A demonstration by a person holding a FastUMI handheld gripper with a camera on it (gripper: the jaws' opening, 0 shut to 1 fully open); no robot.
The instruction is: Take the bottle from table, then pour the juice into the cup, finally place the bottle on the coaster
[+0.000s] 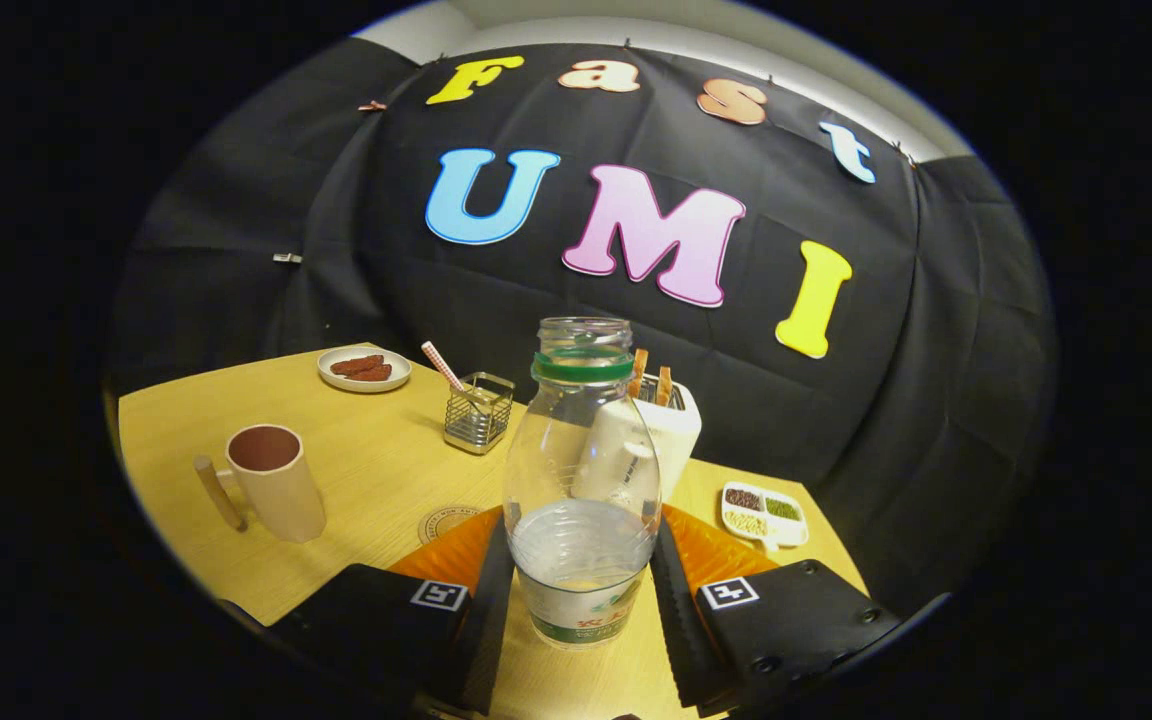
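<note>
Bottle (582, 490): clear plastic, uncapped, with a green ring round its neck and a label band at its base. It stands upright on the tabletop (376, 470) between the fingers of the gripper (582, 590). A little pale liquid fills its lower part. The fingers flank the bottle's lower body on both sides and look to be touching it, but I cannot tell whether they press on it.

The cup (274, 482), a beige mug with a handle, stands well to the left of the bottle; its inside is dark and I cannot tell what is in it. The coaster (446, 520), a round disc, lies flat between cup and bottle, just ahead of the left finger.

Beyond the bottle a wire basket (478, 412) holds a striped straw. A white toaster (651, 432) behind the bottle carries two slices. A plate (364, 369) far back holds brown pieces, and a divided dish (764, 512) to the right holds dark, green and pale grains.
</note>
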